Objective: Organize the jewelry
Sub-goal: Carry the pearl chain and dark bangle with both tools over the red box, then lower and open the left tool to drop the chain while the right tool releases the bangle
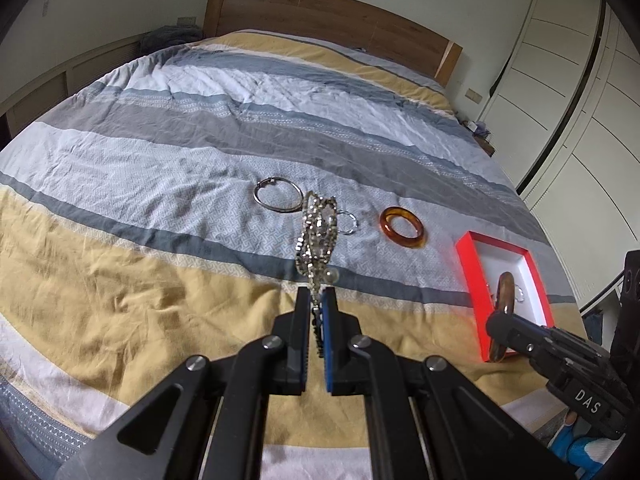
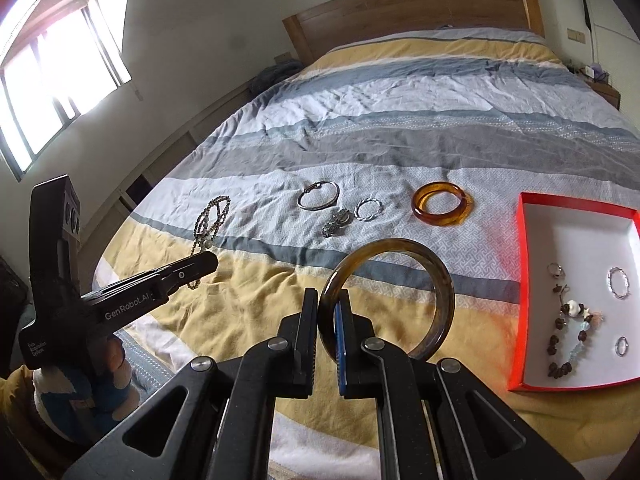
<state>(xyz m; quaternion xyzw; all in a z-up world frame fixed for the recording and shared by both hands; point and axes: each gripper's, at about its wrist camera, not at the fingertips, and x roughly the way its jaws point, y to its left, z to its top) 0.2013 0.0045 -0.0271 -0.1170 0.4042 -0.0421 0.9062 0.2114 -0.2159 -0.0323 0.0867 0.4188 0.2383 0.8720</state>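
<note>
Currently both grippers hold jewelry above the bed [image 2: 400, 140]. Left gripper [image 1: 316, 294] is pinched shut on a beaded necklace [image 1: 318, 232]; right gripper [image 2: 329, 300] clamps a dark bangle [image 2: 400, 292]. Likely step: carrying both toward the red box [image 2: 528, 280], just right, for release inside.

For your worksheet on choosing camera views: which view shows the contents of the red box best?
The right wrist view: the red box lies open, showing rings and a beaded bracelet inside. In the left wrist view the right gripper and its dark bangle hide most of the red box's inside.
</note>
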